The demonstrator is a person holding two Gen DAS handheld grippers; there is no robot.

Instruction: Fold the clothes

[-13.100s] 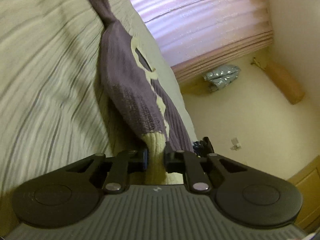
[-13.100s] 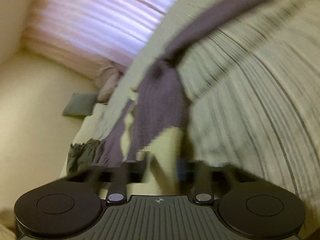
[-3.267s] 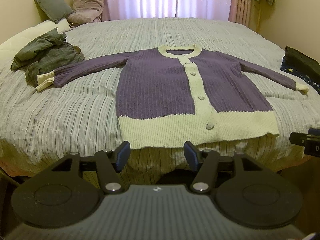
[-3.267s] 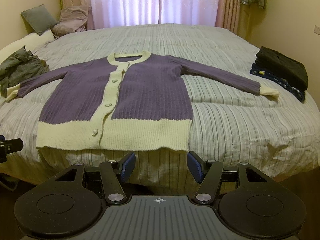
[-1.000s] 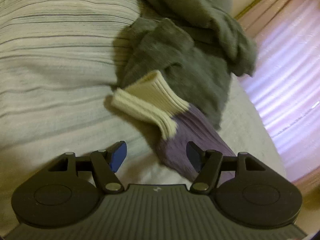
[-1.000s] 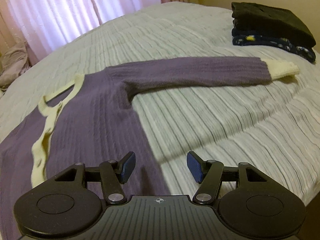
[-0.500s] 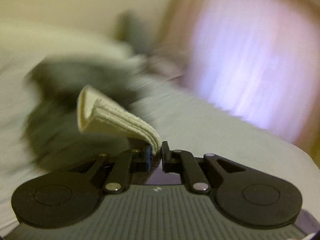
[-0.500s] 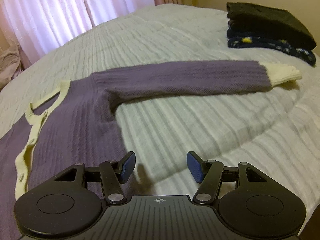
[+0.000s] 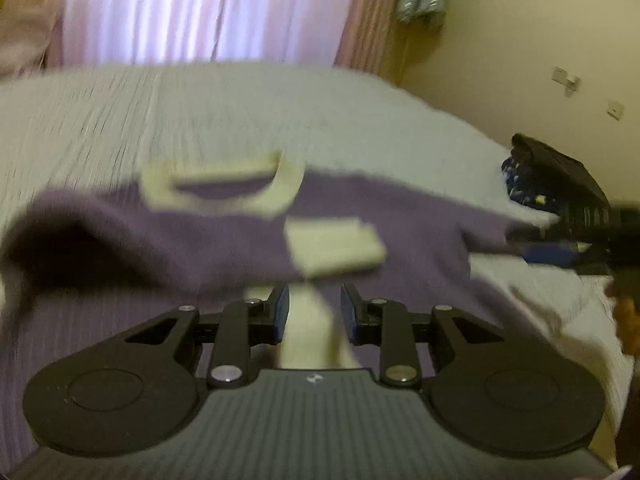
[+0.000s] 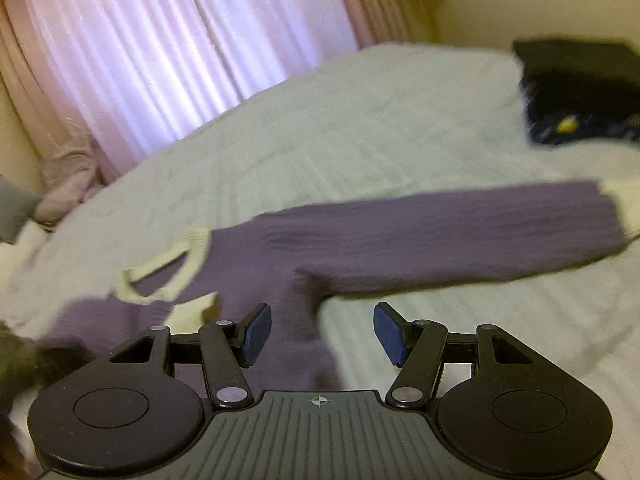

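A purple knit cardigan (image 9: 224, 240) with cream trim lies flat on the bed, blurred by motion. Its left sleeve is folded across the chest, and the cream cuff (image 9: 336, 252) rests just below the neckline (image 9: 224, 184). My left gripper (image 9: 314, 304) hovers right behind that cuff, open, with only the cream button band under the gap. My right gripper (image 10: 322, 332) stands open above the cardigan (image 10: 256, 272) near the right armpit. The right sleeve (image 10: 460, 236) stretches out to the right and ends in a cream cuff (image 10: 624, 204).
A stack of folded dark clothes (image 10: 580, 92) (image 9: 560, 184) sits at the bed's right side. The striped bedspread (image 10: 360, 128) runs back to pink curtains (image 10: 180, 40). Pillows (image 10: 64, 176) lie at the far left. A hand (image 9: 624, 320) shows at the right edge.
My left gripper carried the left cuff over onto the chest and let it go, its jaws now apart. The right gripper moved in closer to the cardigan and stayed open.
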